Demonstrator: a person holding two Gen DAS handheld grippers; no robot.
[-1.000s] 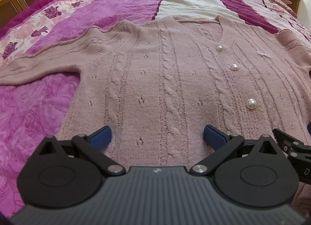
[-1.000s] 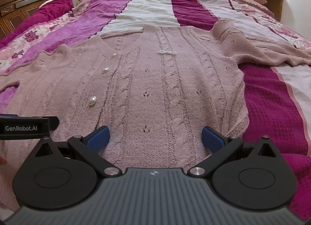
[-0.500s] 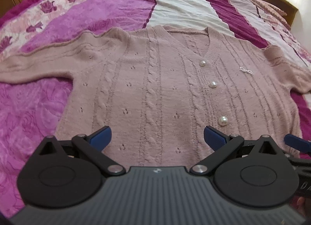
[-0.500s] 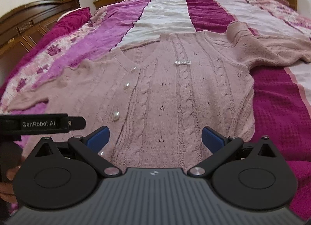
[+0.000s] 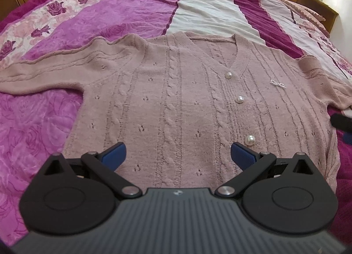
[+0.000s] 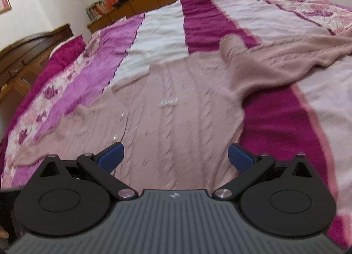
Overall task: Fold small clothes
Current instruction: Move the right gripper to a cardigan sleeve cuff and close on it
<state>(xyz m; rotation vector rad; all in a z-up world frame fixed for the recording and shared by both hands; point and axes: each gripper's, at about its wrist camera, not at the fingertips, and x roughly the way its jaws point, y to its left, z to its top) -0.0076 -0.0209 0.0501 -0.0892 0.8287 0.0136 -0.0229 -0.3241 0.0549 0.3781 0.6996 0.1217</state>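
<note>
Now, your cardigan (image 5: pixel 176 104) lies face-up, spread flat on the bed (image 5: pixel 204 12) — soft, light, stretchy knit. Both the left gripper (image 5: pixel 177 154) and the right gripper (image 6: pixel 175 155) hover with fingers spread, empty; pinch a sleeve cuff or shoulder seam — avoid the pearl buttons (image 5: pixel 239 99).

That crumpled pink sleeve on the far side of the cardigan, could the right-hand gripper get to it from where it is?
Probably yes. The right gripper is open and holds nothing, and the sleeve lies on top of the bedspread with nothing over it. Only flat cardigan and bedspread lie between them, though the view is blurred.
</note>
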